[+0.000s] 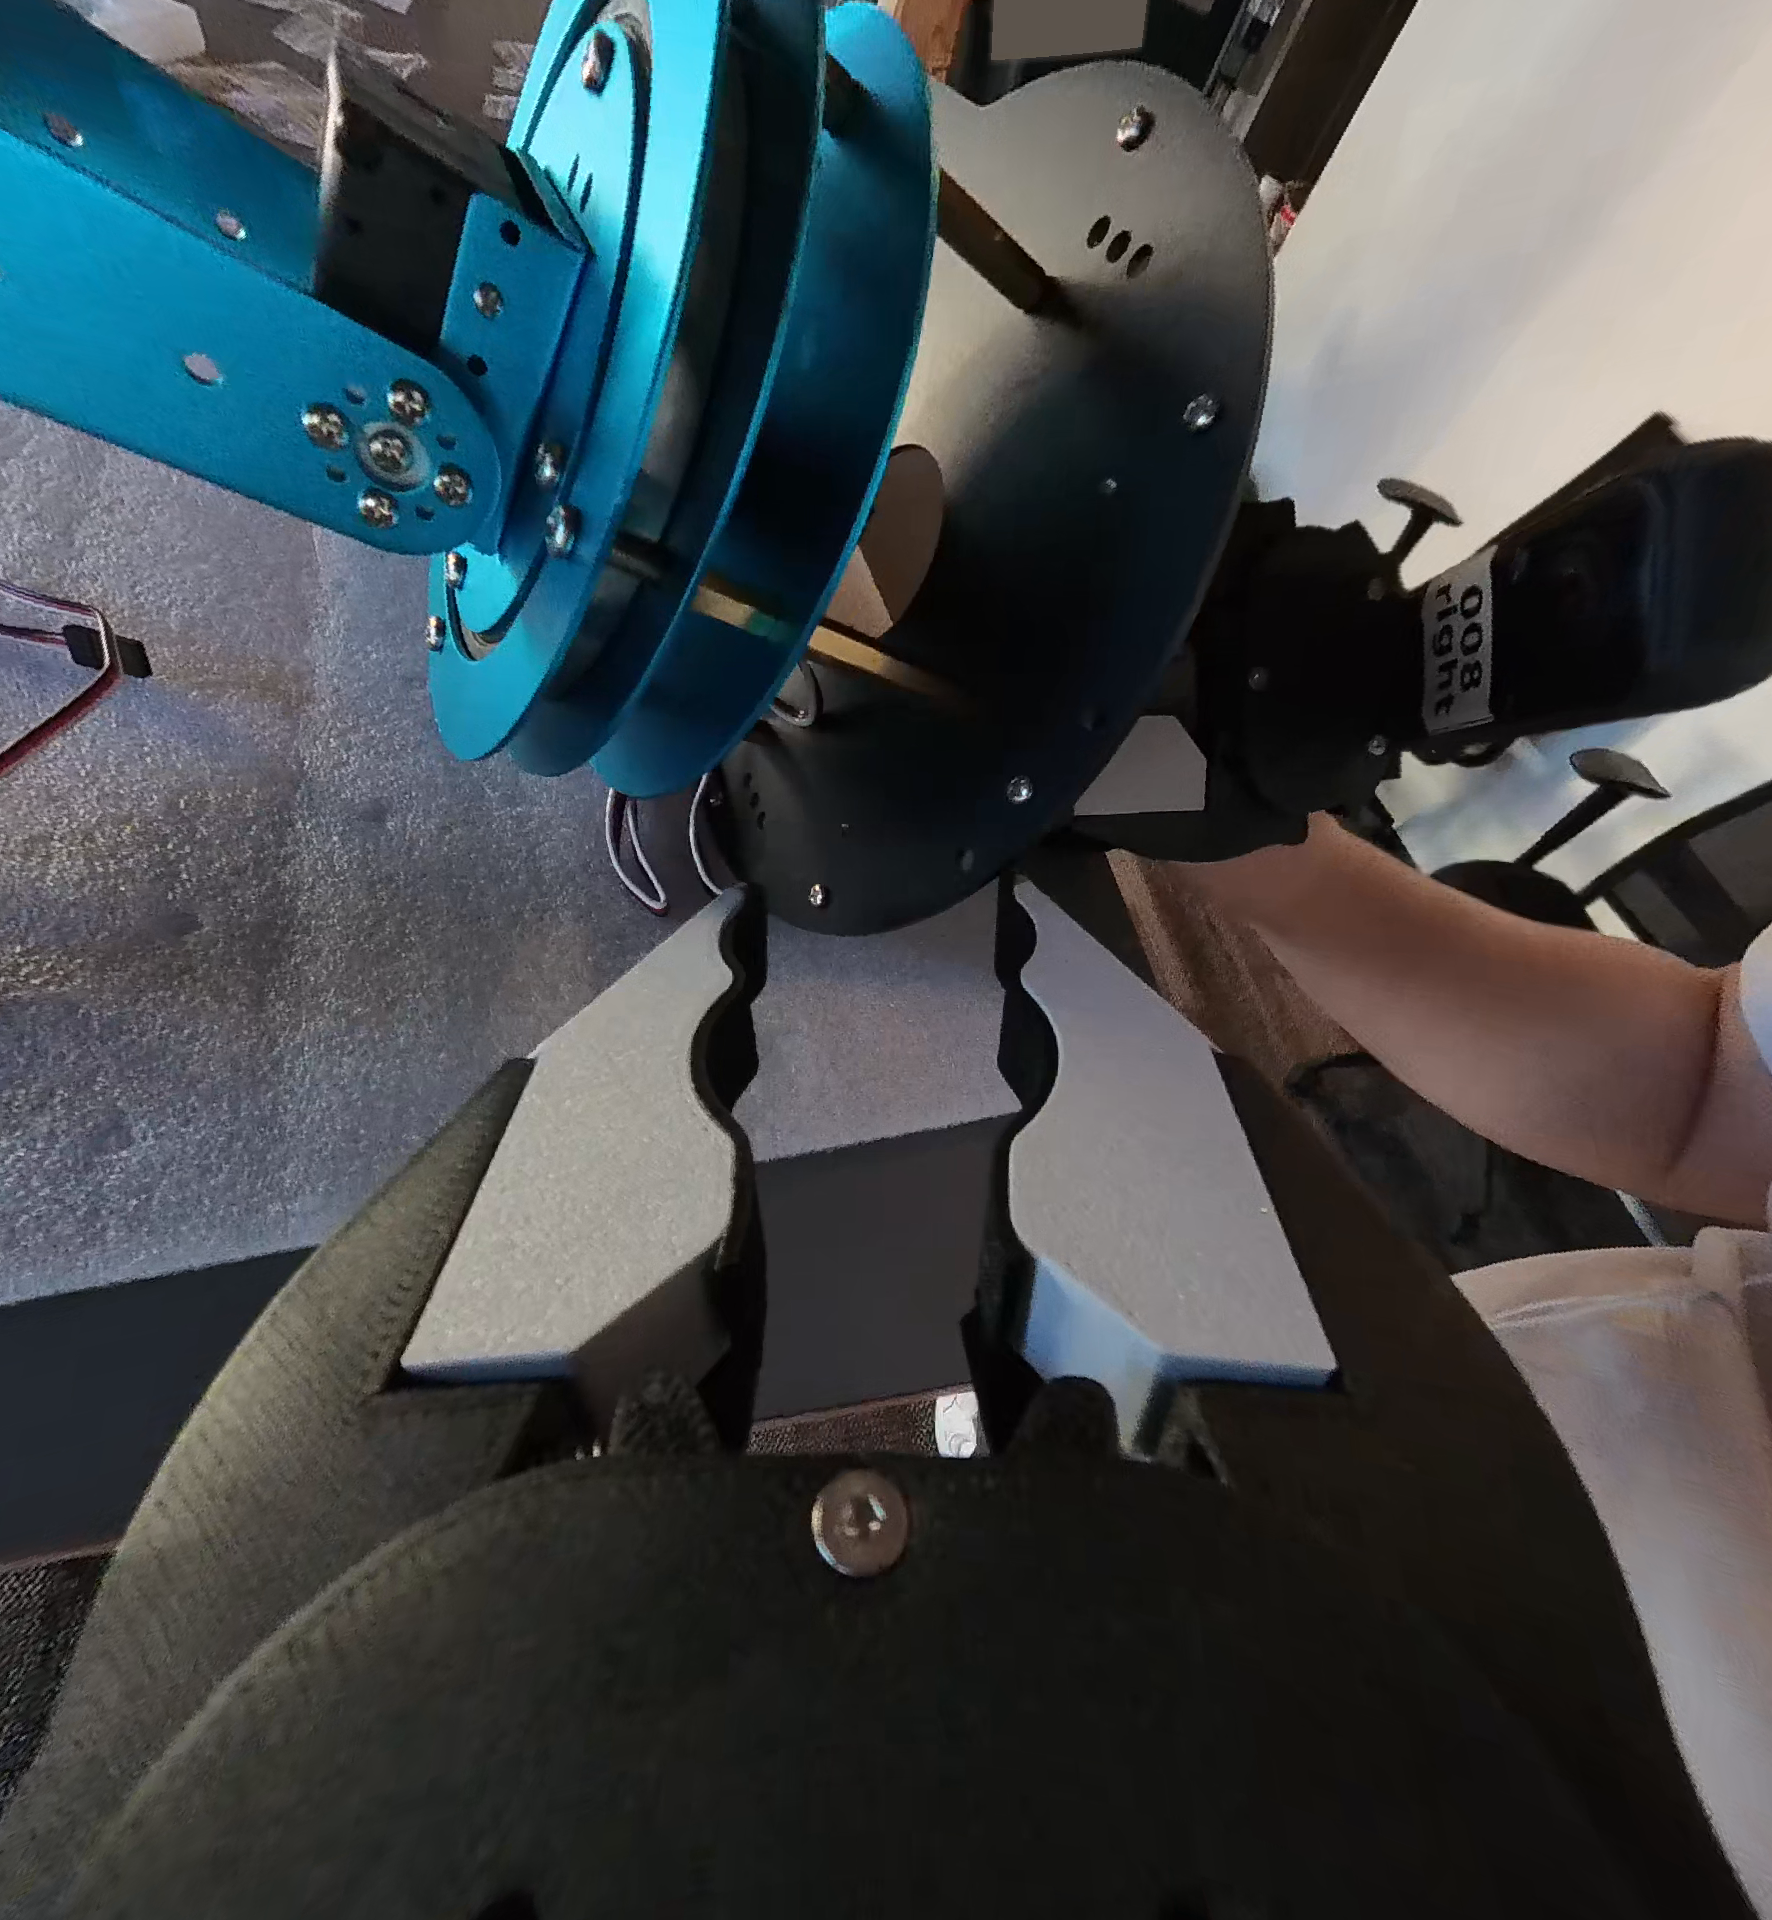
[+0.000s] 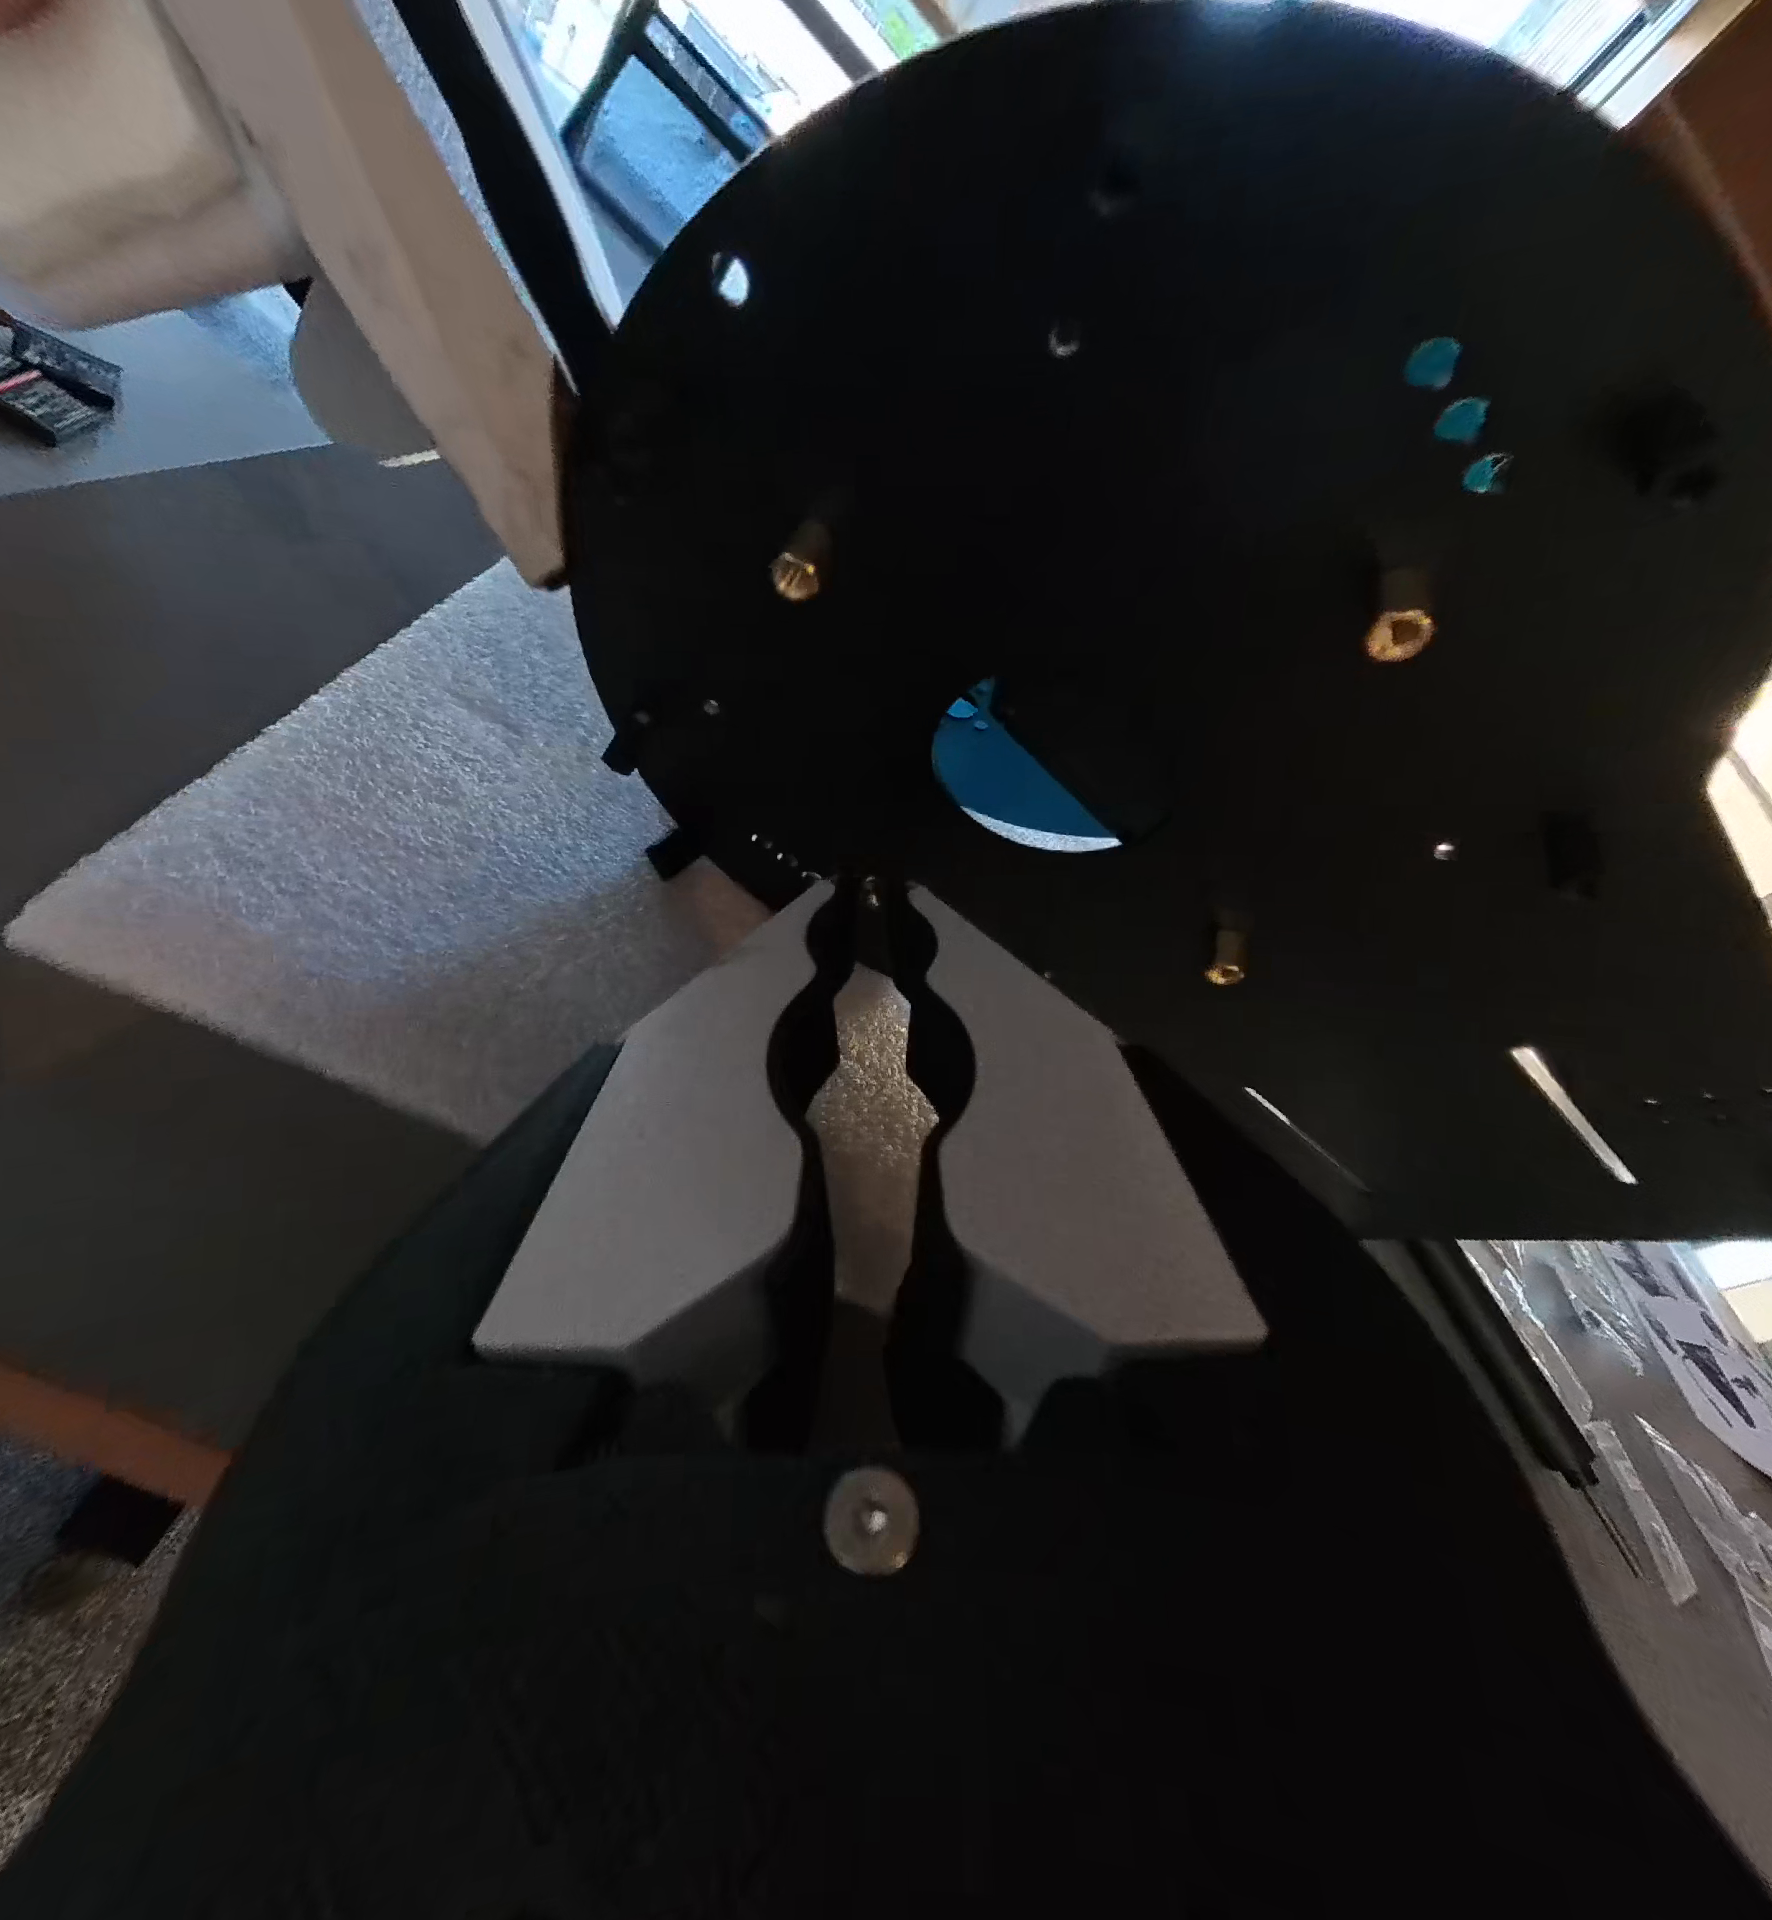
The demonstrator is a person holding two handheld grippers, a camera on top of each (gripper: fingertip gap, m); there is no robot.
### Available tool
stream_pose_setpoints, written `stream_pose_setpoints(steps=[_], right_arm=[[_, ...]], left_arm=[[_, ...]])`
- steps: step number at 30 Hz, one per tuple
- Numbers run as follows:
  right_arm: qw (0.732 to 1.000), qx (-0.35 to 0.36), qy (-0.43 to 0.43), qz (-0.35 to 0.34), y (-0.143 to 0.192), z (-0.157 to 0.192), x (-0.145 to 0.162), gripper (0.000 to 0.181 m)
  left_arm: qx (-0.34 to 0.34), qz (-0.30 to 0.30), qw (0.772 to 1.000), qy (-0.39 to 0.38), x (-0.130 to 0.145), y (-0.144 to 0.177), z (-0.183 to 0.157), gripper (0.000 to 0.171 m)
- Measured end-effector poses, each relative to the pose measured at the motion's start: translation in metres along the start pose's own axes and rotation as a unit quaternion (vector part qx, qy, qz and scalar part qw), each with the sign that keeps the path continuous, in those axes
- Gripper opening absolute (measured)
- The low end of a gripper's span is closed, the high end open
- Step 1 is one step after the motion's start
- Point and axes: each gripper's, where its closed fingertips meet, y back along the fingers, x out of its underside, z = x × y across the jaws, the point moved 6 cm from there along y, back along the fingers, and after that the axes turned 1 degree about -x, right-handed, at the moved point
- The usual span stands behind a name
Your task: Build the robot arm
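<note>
A blue metal robot arm link point(image 1: 186, 291) joins blue turntable discs point(image 1: 674, 364) on a round black base plate point(image 1: 1069, 468). The assembly lies tilted on its side over a grey foam mat point(image 1: 238, 935). My left gripper point(image 1: 877, 904) has its jaws well apart, with the tips at the base's lower rim on either side. I cannot tell if they touch it. My right gripper point(image 2: 866, 899) is shut on the rim of the black plate point(image 2: 1173, 416), which fills its view with brass standoffs point(image 2: 1396, 629) sticking out. Its black body point(image 1: 1308, 644) shows in the left wrist view, at the plate's right edge.
Loose servo wires with a black connector point(image 1: 103, 649) lie on the mat at left. A person's forearm point(image 1: 1484, 987) reaches in from the right. Office chairs point(image 1: 1692, 862) stand behind. The dark table point(image 2: 134, 623) bears a black box point(image 2: 20, 384) and clear plastic bags point(image 2: 1692, 1507). Some 7 centimeters of space lies between my two pairs of fingers. My left tips are roughly 10 centimeters from the blue metal robot arm link point(image 1: 186, 291).
</note>
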Motion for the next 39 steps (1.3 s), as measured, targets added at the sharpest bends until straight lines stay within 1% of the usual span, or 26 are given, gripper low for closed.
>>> stream_pose_setpoints(steps=[14, 20, 28, 35, 39], right_arm=[[0.999, -0.026, -0.003, 0.037, -0.0057, -0.0014, 0.0005, 0.005], [0.997, -0.044, -0.017, 0.054, -0.0072, -0.0034, 0.0008, 0.005], [0.995, -0.050, -0.008, 0.085, -0.0089, -0.0038, -0.0002, 0.004], [0.989, -0.051, 0.007, 0.141, -0.0101, -0.0038, -0.0064, 0.004], [0.985, -0.039, -0.026, 0.166, -0.0106, -0.0026, -0.0086, 0.004]], left_arm=[[0.003, -0.003, 1.000, 0.006, 0.0009, -0.0002, -0.0001, 0.042], [0.006, -0.004, 1.000, 0.012, 0.0014, -0.0002, 0.0000, 0.041], [0.005, -0.005, 1.000, 0.013, 0.0017, -0.0008, -0.0001, 0.041], [0.008, -0.006, 1.000, 0.011, 0.0018, -0.0013, -0.0002, 0.040], [0.015, -0.010, 1.000, 0.020, 0.0022, -0.0016, -0.0008, 0.038]])
